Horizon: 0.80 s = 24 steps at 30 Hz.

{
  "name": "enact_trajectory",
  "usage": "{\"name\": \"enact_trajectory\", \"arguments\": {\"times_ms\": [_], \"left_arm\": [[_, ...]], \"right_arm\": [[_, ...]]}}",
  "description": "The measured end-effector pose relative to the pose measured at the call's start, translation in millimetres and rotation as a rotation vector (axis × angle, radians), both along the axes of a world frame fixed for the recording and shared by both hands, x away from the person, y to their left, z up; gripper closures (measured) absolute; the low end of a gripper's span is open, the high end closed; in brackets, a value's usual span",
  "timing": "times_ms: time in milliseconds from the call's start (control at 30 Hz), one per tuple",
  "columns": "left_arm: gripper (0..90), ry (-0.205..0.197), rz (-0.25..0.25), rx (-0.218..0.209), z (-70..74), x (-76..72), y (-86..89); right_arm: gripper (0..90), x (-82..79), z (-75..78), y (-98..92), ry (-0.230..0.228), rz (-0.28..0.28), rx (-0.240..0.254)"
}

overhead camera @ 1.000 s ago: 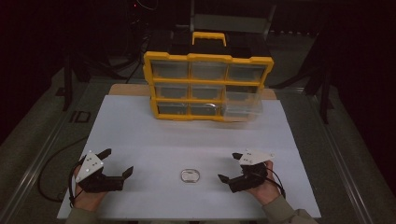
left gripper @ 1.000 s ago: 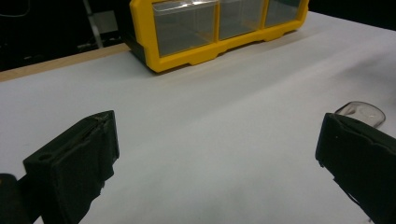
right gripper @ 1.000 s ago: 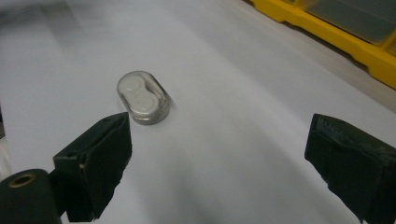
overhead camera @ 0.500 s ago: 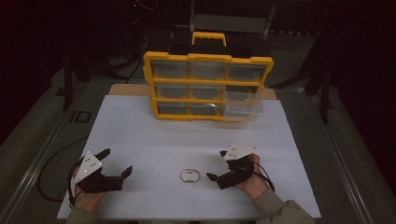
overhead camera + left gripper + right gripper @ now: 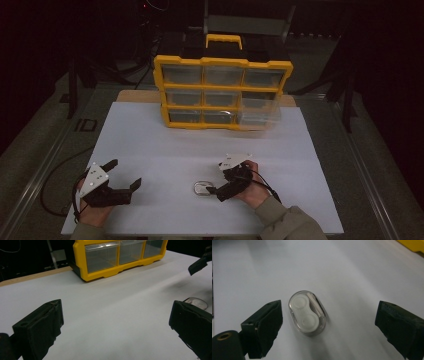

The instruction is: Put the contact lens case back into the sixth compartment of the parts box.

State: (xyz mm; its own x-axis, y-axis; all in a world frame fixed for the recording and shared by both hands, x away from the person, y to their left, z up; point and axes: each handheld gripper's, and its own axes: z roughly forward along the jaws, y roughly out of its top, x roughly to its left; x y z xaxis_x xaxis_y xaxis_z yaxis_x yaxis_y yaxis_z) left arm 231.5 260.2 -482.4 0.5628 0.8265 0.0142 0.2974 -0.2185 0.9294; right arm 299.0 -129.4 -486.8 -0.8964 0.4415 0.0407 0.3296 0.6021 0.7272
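The white table top (image 5: 165, 145) lies bare across its whole middle — a gripper can pass freely from left to right there. The only large obstacle is the yellow drawer organizer (image 5: 222, 92), standing upright at the far edge, centre; one clear drawer (image 5: 259, 114) at its lower right juts out toward the near side and narrows the room in front of it. Near the front edge a small clear case (image 5: 307, 313) lies flat on the board, with open surface all round it. The right gripper (image 5: 220, 186) hangs just beside it, jaws spread wide — the left gripper (image 5: 122, 176), well apart at near left, blocks nothing.
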Motion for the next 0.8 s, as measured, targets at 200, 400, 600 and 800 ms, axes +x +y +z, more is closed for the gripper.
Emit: {"name": "enact_trajectory", "arguments": {"times_ms": [200,400,600,800], "left_arm": [[0.2,-0.006,0.006,0.004,0.2,-0.7,0.1],[0.3,-0.009,0.012,0.000,0.2,-1.0,0.4],[0.3,-0.010,0.011,-0.001,0.3,-1.3,1.3],[0.3,-0.009,0.010,0.003,-0.2,-1.0,1.7]], "right_arm": [[8.0,2.9,-8.6,8.1,0.017,0.028,-0.010],[8.9,5.7,-15.4,15.2,0.025,0.049,-0.026],[10.5,7.9,-21.5,23.1,0.034,0.078,-0.041],[16.8,9.2,-27.6,30.2,0.046,0.117,-0.068]]}}
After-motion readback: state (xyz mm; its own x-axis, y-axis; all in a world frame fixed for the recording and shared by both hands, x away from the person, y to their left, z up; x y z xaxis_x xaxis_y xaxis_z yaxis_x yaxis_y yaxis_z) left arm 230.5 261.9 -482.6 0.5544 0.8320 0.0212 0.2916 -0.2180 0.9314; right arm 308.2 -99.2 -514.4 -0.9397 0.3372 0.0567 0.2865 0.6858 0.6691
